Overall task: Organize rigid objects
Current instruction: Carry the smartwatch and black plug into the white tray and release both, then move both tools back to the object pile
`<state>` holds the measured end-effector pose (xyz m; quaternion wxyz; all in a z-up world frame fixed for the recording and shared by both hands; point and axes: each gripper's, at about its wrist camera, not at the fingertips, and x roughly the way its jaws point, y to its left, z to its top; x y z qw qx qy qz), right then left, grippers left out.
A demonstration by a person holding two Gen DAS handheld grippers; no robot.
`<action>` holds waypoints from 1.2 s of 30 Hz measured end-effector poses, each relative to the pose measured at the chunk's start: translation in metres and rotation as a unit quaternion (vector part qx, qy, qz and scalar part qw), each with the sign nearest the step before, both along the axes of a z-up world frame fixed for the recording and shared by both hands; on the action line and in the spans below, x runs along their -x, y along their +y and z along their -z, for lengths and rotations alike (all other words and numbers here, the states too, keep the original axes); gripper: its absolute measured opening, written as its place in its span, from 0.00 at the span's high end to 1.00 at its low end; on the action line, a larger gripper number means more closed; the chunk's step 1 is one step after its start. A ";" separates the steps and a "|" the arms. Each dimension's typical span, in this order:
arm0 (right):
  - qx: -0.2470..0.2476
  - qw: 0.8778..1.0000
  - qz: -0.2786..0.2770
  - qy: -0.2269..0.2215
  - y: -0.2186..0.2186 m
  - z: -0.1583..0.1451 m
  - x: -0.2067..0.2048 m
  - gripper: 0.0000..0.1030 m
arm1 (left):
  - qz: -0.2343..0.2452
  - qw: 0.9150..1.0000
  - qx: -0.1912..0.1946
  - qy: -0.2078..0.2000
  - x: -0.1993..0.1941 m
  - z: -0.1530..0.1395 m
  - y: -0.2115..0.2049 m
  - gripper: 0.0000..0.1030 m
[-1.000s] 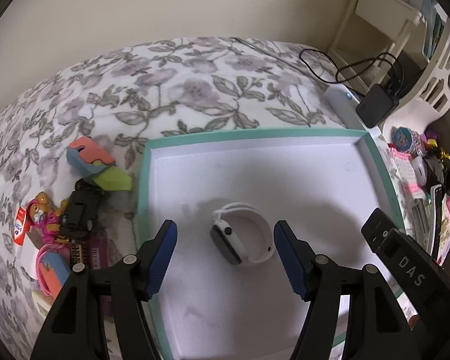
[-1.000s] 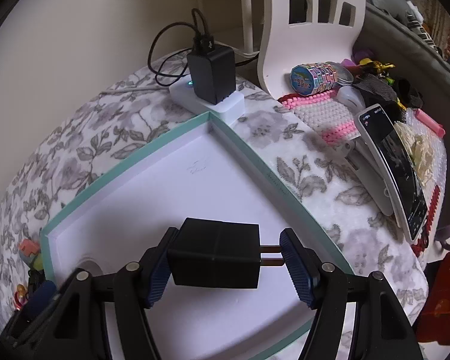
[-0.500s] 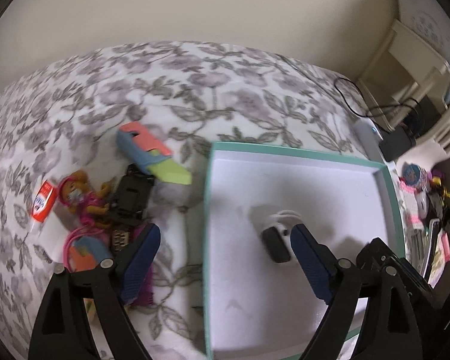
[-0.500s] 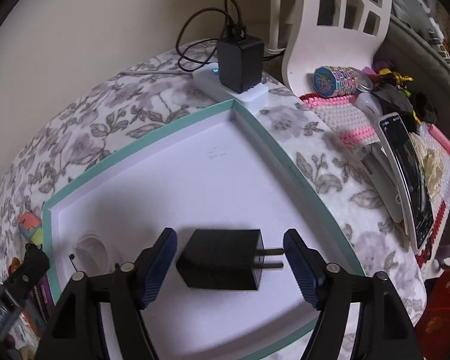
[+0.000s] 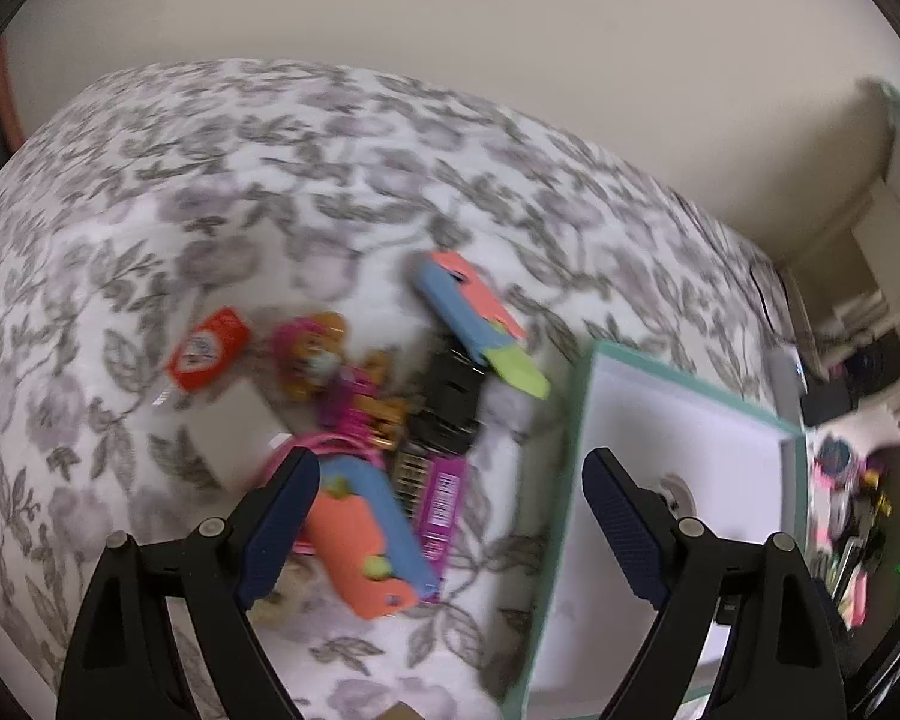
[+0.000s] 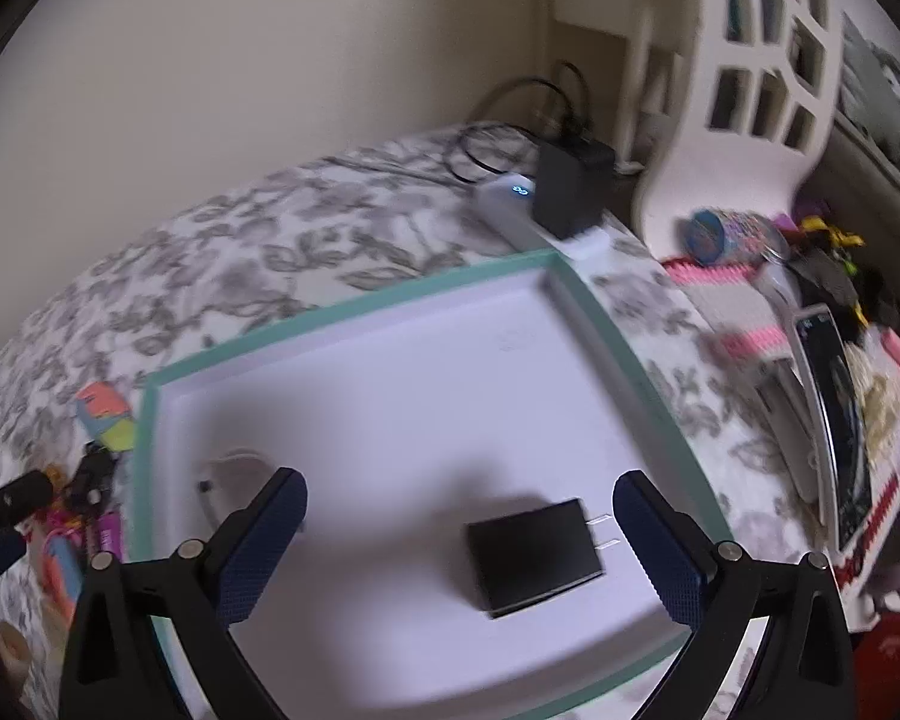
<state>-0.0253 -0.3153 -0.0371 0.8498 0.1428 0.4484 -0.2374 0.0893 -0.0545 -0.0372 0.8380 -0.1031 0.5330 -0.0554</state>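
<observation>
My left gripper (image 5: 450,468) is open above a toy pile on the floral cover, left of the teal-rimmed white tray (image 5: 576,420). An orange-and-blue toy (image 5: 360,546) lies below, by its left finger, untouched. Around it are a second orange-blue-yellow toy (image 5: 474,324), a red packet (image 5: 207,348), a pink pup figure (image 5: 312,354), a black object (image 5: 450,402) and a purple pack (image 5: 444,492). My right gripper (image 6: 459,486) hangs over the tray (image 6: 354,306), jaws opening. The black charger (image 6: 531,555) lies flat between them, clear of both pads. A white watch (image 6: 234,468) rests in the tray's left part.
A white power strip with a black adapter and cable (image 6: 570,192) sits beyond the tray's far corner. To the right lie a phone (image 6: 834,420), a pink-and-white mat (image 6: 726,300), a round tin (image 6: 708,234) and small clutter. A white chair back (image 6: 750,90) stands behind them.
My left gripper has swung left from over the watch in the tray to above the toy pile. The right gripper has let go of the charger, which now lies on the tray, and its jaws stand wider.
</observation>
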 end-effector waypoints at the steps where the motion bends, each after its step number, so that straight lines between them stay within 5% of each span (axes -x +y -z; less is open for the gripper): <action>1: 0.001 1.000 -0.007 -0.003 0.004 -0.002 -0.001 0.00 | -0.007 1.000 0.003 -0.005 0.000 -0.002 0.006 0.07; 3: 0.001 1.000 -0.021 -0.013 0.012 -0.005 -0.003 0.00 | -0.025 1.000 0.005 -0.019 0.002 -0.007 0.019 0.00; 11: -0.038 0.995 -0.072 -0.060 0.045 -0.019 -0.010 0.00 | -0.069 0.994 -0.012 -0.089 0.011 -0.029 0.057 0.00; 17: -0.038 0.987 -0.149 -0.050 0.086 -0.019 -0.021 0.00 | -0.080 0.992 0.041 -0.088 0.017 -0.038 0.091 0.00; 22: -0.058 0.977 -0.203 -0.038 0.121 -0.015 -0.030 0.00 | -0.094 0.994 0.007 -0.059 0.019 -0.034 0.105 0.00; 27: -0.066 0.968 -0.243 -0.014 0.152 -0.003 -0.040 0.00 | -0.115 0.993 -0.010 0.016 0.016 -0.005 0.119 0.00; 36: -0.020 0.947 -0.318 0.031 0.209 0.017 -0.056 0.01 | -0.162 0.983 -0.017 0.086 0.020 0.024 0.141 0.00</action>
